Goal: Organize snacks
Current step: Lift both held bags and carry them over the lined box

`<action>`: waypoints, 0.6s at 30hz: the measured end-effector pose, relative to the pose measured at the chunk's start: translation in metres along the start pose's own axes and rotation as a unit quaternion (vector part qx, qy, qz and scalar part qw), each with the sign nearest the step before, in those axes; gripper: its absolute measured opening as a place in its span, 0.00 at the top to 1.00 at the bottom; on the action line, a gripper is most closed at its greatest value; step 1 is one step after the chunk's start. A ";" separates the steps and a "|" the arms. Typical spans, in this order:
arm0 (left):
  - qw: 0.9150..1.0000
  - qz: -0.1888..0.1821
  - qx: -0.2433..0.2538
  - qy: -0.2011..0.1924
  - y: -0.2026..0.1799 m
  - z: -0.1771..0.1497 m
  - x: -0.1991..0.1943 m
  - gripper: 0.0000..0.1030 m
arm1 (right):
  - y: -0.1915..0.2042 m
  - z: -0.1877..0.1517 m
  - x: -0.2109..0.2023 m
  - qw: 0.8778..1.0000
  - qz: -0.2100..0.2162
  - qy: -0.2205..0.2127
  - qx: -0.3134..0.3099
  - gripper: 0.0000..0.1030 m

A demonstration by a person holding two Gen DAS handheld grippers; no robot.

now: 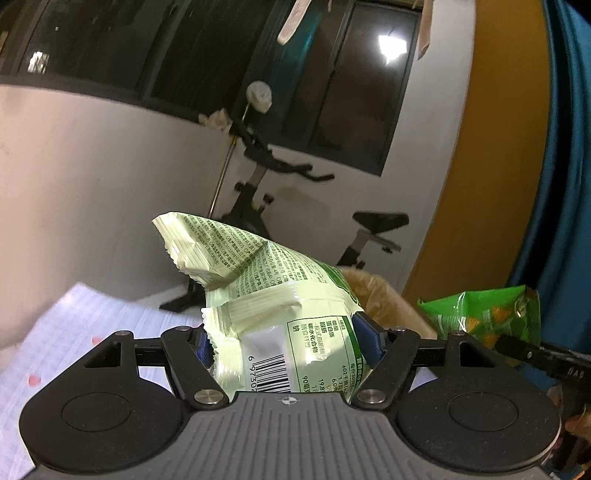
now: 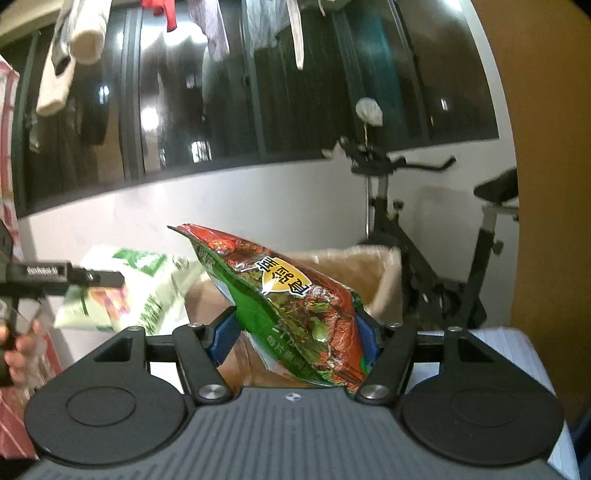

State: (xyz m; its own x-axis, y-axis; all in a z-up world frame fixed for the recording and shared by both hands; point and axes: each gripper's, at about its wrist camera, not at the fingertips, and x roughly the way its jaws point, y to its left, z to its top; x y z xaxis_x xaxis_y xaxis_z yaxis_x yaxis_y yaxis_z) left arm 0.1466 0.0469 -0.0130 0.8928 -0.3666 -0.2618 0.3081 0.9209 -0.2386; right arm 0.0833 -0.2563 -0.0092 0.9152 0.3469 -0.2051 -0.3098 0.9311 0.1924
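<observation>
Ahead of both grippers sits the cardboard box (image 2: 384, 280), open. My left gripper (image 1: 291, 343) clamps the pale-green snack bag (image 1: 266, 295); right gripper (image 2: 295, 332), nearer, clamps the red-green snack bag (image 2: 295, 302), long axis pointing boxward.

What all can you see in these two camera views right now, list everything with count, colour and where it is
pale green snack bag: one, pale green and white, clamped in the left gripper
red and green snack bag: one, clamped in the right gripper
cardboard box: one, brown, open, just beyond both bags
exercise bike: one, black, against the white wall
windows: dark, above the wall
hanging laundry: several pieces, mostly white, one red, overhead
white cloth: one, with red spots, lower left
left gripper: one, black with blue pads
right gripper: one, black with blue pads
</observation>
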 end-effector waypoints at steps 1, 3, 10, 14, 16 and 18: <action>1.000 -0.001 0.003 -0.005 -0.002 0.005 0.001 0.28 | 0.000 0.008 0.001 1.000 0.005 -0.006 0.002 0.36; 1.000 -0.003 0.011 -0.016 -0.007 0.014 0.004 0.28 | -0.001 0.022 0.005 1.000 0.013 -0.011 0.005 0.36; 0.998 0.004 0.051 -0.029 -0.025 0.047 0.037 0.28 | -0.012 0.058 0.036 0.999 0.018 -0.012 0.035 0.36; 0.996 0.011 0.083 -0.031 -0.033 0.068 0.066 0.28 | -0.022 0.069 0.066 0.999 0.009 -0.006 0.048 0.36; 0.995 0.010 0.094 -0.026 -0.037 0.075 0.085 0.28 | -0.028 0.073 0.081 0.998 0.005 -0.001 0.062 0.36; 0.994 0.004 0.105 -0.011 -0.040 0.081 0.103 0.28 | -0.034 0.077 0.096 0.998 -0.003 0.004 0.069 0.36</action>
State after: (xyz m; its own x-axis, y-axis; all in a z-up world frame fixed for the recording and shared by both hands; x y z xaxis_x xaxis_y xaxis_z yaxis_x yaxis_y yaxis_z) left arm 0.2523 -0.0166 0.0451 0.9022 -0.3577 -0.2410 0.3601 0.9322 -0.0354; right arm 0.2014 -0.2630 0.0383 0.9146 0.3434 -0.2133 -0.2664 0.9088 0.3210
